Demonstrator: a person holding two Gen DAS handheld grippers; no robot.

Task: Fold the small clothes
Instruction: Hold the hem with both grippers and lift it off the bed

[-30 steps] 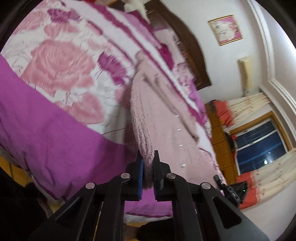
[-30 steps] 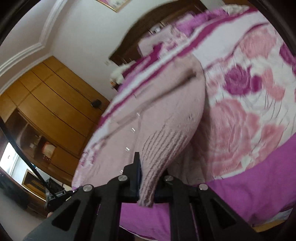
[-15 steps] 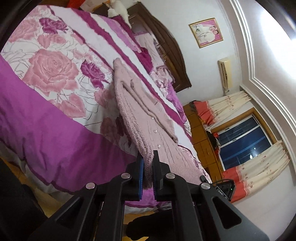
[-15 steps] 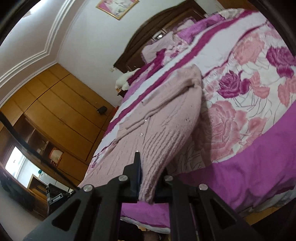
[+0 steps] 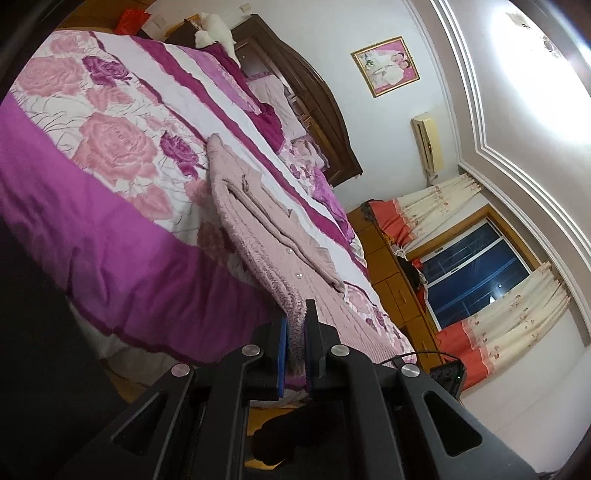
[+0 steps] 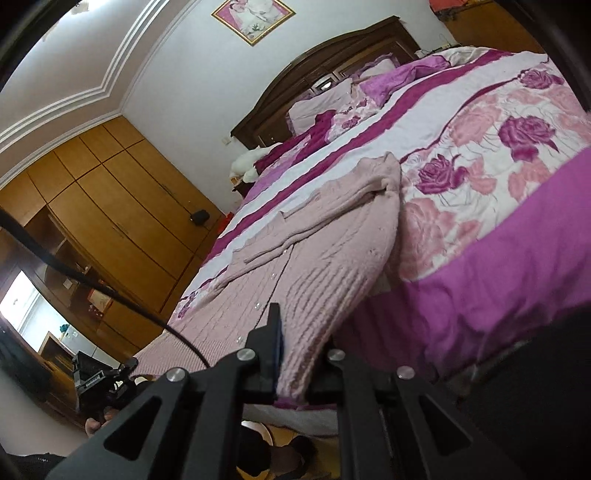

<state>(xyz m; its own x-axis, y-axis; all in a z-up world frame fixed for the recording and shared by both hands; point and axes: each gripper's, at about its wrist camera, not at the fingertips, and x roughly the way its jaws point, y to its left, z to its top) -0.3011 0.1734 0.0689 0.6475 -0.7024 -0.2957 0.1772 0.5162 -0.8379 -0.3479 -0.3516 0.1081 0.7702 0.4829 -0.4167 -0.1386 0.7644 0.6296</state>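
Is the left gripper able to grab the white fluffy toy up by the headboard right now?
Probably not. The left gripper is shut on the pink cardigan at the foot of the bed, and the white fluffy toy sits far off at the other end.

Soft, even indoor light fills my views, with bright glare on the white moulded ceiling [image 5: 546, 48] at the left view's upper right. Both fisheye pictures bend strongly and go black at the rims. A dim shadow lies under the lifted pink knitted cardigan [image 6: 332, 258]; focus is fairly sharp.
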